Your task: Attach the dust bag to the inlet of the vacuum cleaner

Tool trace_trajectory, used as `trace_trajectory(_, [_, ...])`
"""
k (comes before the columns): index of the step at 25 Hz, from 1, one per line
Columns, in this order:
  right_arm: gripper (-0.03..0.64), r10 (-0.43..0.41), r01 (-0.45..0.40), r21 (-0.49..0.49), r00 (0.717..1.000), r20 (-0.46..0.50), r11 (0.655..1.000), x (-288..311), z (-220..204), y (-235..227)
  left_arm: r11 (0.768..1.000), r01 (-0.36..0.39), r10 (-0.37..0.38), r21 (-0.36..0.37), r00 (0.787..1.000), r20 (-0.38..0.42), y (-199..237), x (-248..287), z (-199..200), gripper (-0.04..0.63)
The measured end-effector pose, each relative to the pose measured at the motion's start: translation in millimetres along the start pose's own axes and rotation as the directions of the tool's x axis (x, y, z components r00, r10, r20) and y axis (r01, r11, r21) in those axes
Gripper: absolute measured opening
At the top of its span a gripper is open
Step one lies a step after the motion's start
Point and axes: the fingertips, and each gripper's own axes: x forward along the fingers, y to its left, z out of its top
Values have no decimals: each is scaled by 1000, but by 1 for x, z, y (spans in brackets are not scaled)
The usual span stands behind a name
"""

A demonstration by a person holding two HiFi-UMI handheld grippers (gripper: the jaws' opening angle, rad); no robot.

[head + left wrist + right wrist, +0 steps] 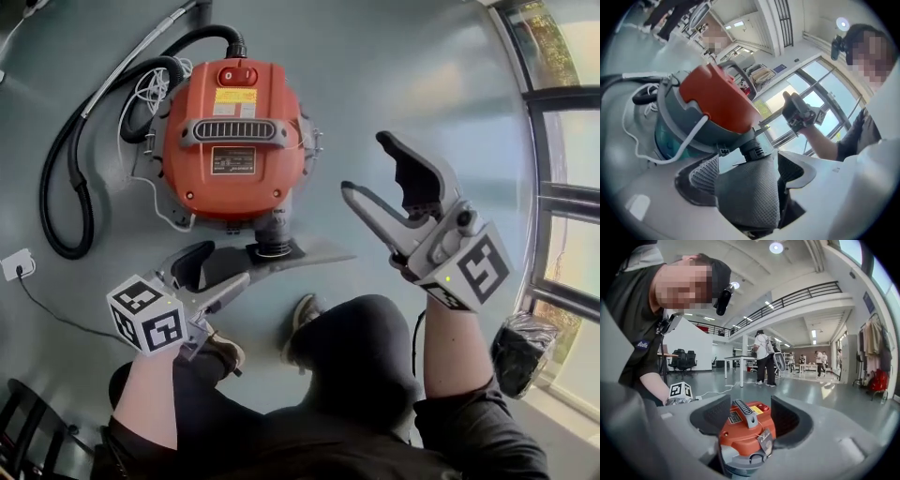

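The orange vacuum cleaner (234, 141) stands on the grey floor, its black inlet (274, 234) facing me. A flat grey dust bag (291, 260) lies just under the inlet and runs back into my left gripper (208, 277), whose wide jaws are shut on it. In the left gripper view the mesh bag (745, 192) fills the gap between the pads, its far end right at the inlet (752, 147). My right gripper (367, 164) is raised to the right of the vacuum, open with nothing in it. In its own view the vacuum (745, 427) shows beyond the open right gripper (749, 416).
A black hose (66, 178) and a white cord (155, 192) curl left of the vacuum. A white plug (14, 264) lies at the far left. My shoes (305, 314) are just below the bag. Windows (562, 187) line the right side. People (764, 357) stand far off.
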Motion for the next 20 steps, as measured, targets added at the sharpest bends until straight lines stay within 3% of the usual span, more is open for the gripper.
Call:
trace_trajectory(2, [261, -46, 46, 25, 999, -26, 999, -12, 3, 4, 993, -85, 81, 86, 995, 49, 3, -9, 0, 410])
trace_trajectory(6, [261, -140, 147, 87, 987, -73, 985, -45, 7, 24, 966, -152, 109, 209, 974, 200, -10, -29, -2, 396])
trace_trajectory(10, [261, -226, 243, 154, 967, -122, 958, -82, 17, 39, 939, -235, 148, 252, 935, 321, -33, -55, 5, 370])
trace_trajectory(16, [261, -245, 297, 304, 949, -197, 905, -133, 39, 57, 926, -275, 190, 258, 931, 311, -104, -96, 12, 370])
trace_trajectory(20, [261, -232, 290, 333, 951, -205, 897, -160, 66, 80, 922, -258, 181, 289, 946, 267, -167, -125, 19, 370])
